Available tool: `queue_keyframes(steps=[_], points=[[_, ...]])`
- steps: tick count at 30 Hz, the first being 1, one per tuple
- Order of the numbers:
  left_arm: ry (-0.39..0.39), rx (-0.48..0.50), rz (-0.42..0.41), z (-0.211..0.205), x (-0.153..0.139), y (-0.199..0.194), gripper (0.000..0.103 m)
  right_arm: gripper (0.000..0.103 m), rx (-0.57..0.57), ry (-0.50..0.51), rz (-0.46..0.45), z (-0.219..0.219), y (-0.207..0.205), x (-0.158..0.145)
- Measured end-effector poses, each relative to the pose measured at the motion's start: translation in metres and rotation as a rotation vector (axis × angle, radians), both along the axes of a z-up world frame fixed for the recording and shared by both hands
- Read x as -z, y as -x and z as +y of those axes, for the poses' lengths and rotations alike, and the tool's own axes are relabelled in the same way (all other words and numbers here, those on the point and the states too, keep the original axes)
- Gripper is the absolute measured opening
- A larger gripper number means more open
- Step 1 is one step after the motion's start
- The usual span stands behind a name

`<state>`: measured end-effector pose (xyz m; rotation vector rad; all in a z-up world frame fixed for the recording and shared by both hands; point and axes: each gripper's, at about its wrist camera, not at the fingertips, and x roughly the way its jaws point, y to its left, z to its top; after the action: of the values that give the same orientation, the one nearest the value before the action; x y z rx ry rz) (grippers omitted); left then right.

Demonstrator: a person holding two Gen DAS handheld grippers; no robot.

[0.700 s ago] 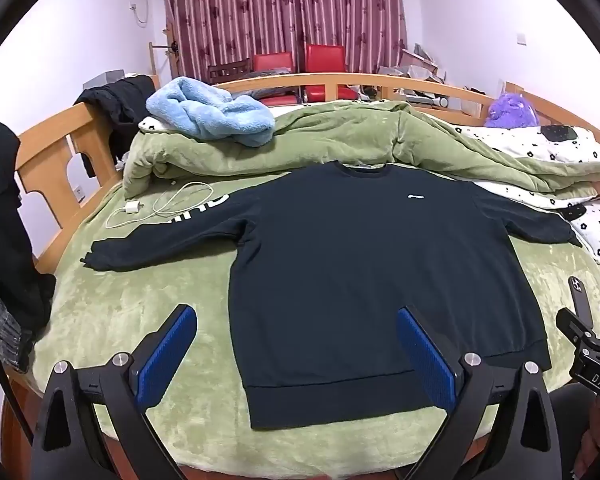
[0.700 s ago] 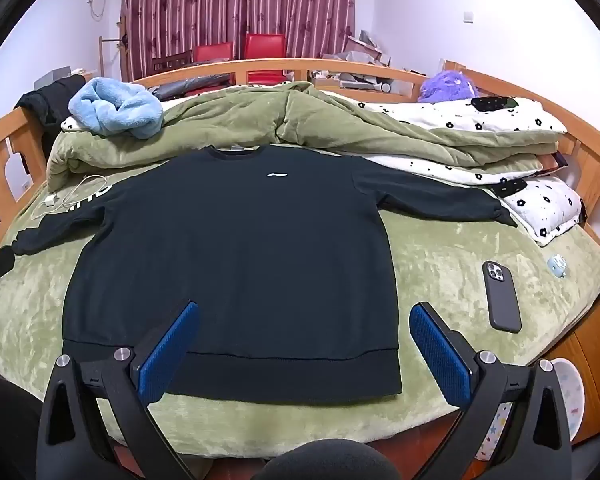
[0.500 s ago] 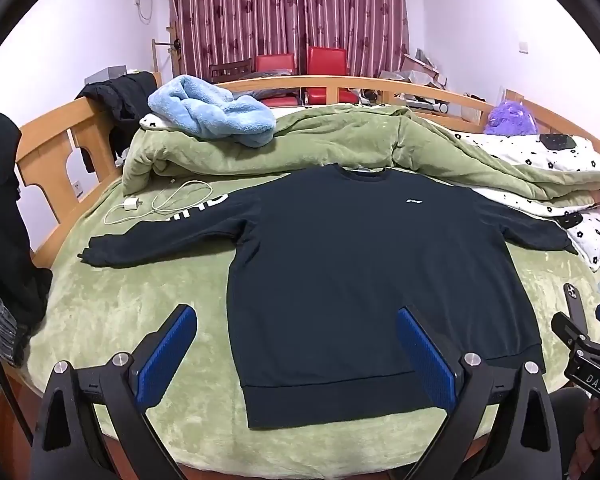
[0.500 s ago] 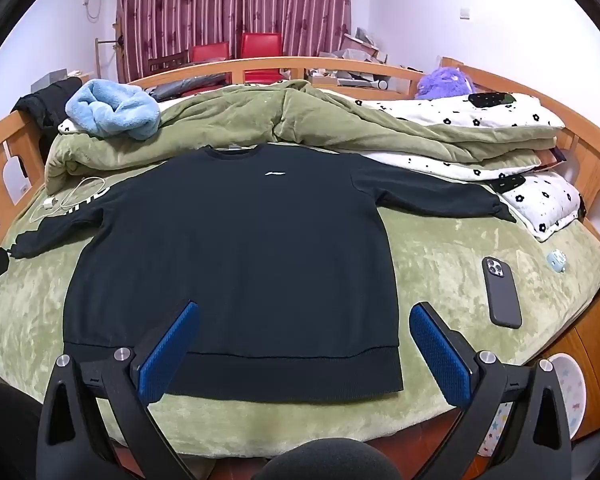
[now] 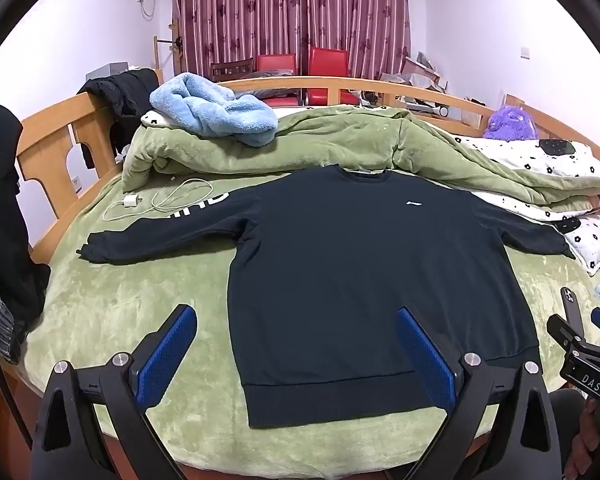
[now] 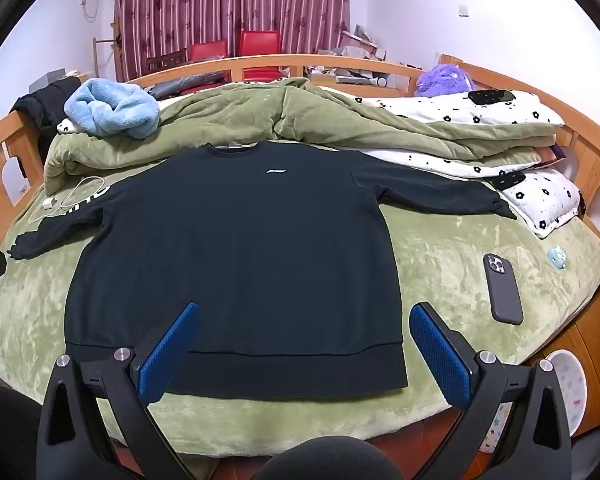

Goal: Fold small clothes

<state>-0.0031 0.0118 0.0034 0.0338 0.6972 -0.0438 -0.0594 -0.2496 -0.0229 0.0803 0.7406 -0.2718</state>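
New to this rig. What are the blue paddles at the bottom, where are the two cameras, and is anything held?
No robot arm: a person holds a two-finger gripper in each hand, with a fisheye camera on each looking along its fingers. The blue paddles are the finger pads. One picture is from the left gripper, the other from the right gripper. Both stand open and hold nothing. A dark sweatshirt lies flat on the green bed cover, sleeves spread. Beside it lie a phone and a white charger cable.
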Motion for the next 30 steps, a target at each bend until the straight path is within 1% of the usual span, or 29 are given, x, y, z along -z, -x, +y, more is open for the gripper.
queue_keyframes(steps=[30], points=[[0.014,0.0,-0.008,0.012,-0.004,0.003,0.101,0.103,-0.002,-0.008,-0.008,0.016,-0.002,-0.001]])
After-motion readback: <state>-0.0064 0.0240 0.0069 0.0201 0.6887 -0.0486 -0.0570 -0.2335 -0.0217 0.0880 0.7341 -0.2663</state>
